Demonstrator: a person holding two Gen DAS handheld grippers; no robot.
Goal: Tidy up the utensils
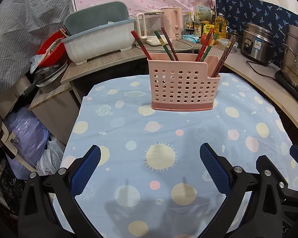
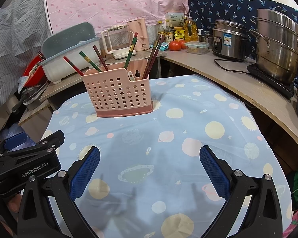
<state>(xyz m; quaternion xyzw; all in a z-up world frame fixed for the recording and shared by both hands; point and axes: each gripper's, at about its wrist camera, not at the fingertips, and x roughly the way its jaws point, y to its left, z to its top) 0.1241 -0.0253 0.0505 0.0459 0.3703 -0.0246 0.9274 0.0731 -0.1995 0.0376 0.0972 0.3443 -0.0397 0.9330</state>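
Both my claws, left (image 1: pixel 150 165) & right (image 2: pixel 149 166), gaped wide, held nothing. Cloth (image 1: pixel 188 130) lay bare to its edges. Holder (image 1: pixel 183 88) stood at 12 w/ approx 8 chopsticks (image 1: pixel 167 44).

Chopsticks (image 1: pixel 168 43) in holder (image 1: pixel 183 85) on tablecloth (image 1: pixel 168 138)

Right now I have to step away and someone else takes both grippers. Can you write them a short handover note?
Left gripper: open, empty, over the blue tablecloth.
Right gripper: open, empty, beside the left.
Pink holder stands upright mid-table; chopsticks stick out of it in several compartments, leaning different ways.
Done: no loose utensils visible on the cloth.
Left: possibly group the scattered chopsticks; judge it yourself.
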